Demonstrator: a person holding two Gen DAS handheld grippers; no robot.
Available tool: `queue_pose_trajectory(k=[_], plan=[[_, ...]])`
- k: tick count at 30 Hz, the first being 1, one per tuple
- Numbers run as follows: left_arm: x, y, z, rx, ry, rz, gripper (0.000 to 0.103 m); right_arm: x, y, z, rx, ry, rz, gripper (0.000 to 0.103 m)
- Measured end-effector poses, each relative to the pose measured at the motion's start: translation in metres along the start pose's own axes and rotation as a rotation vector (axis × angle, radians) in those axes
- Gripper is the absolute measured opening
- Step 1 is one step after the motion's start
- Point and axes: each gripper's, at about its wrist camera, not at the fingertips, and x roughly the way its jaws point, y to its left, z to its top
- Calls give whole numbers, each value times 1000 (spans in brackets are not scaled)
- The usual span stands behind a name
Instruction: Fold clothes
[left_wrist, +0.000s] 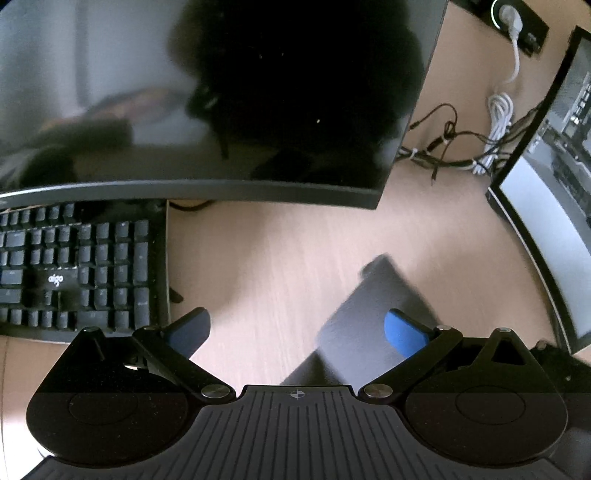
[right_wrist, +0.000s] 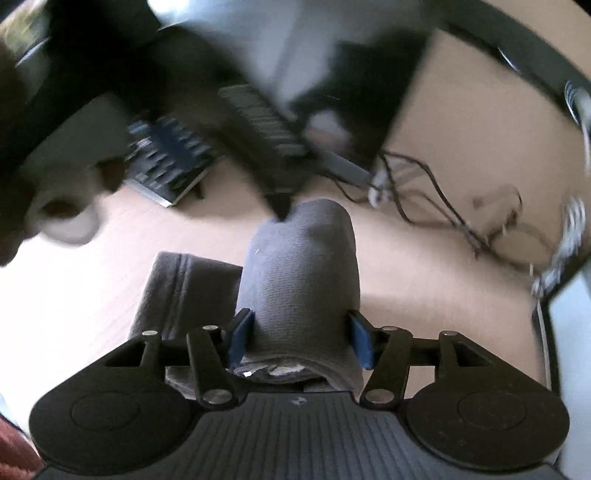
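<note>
A grey knitted garment (right_wrist: 301, 280) is bunched into a thick roll between my right gripper's (right_wrist: 300, 338) blue pads (right_wrist: 240, 338), which are closed on it above the light wood desk (right_wrist: 424, 258). A second grey fold (right_wrist: 184, 291) hangs at its left. The view is blurred by motion. My left gripper (left_wrist: 295, 330) is open and empty over the desk (left_wrist: 277, 258). A blurred grey piece of the garment (left_wrist: 369, 317) lies just behind its right blue pad (left_wrist: 402, 332).
A dark monitor (left_wrist: 221, 92) stands behind the left gripper, a black keyboard (left_wrist: 74, 266) at the left, a second screen (left_wrist: 546, 229) at the right. Cables (left_wrist: 461, 147) and a white plug lie behind. The other gripper (right_wrist: 269, 147) shows, blurred, above the garment in the right wrist view.
</note>
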Motion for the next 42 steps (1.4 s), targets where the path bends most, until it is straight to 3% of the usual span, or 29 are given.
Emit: queue_pose_trajectory(k=[5, 9, 15, 20, 26, 31, 33, 39, 42], plan=[[9, -10, -7, 53, 18, 17, 103, -4, 11, -1, -62, -20, 41, 62], [14, -6, -14, 46, 35, 5, 103, -4, -11, -5, 49, -5, 113, 64], [17, 0, -19, 24, 39, -6, 103, 0, -54, -14, 291, 12, 240, 79], [19, 2, -20, 10, 49, -15, 103, 21, -48, -9, 321, 33, 290, 83], [17, 4, -19, -9, 49, 12, 103, 29, -40, -11, 330, 7, 248, 65], [16, -1, -14, -4, 50, -1, 103, 32, -51, -16, 349, -12, 210, 61], [15, -4, -11, 0, 48, -12, 103, 30, -54, -17, 340, -16, 160, 61], [11, -13, -8, 29, 44, -14, 103, 27, -62, -21, 292, 2, -96, 61], [9, -14, -6, 21, 37, -25, 103, 27, -53, -18, 216, 10, -149, 62]])
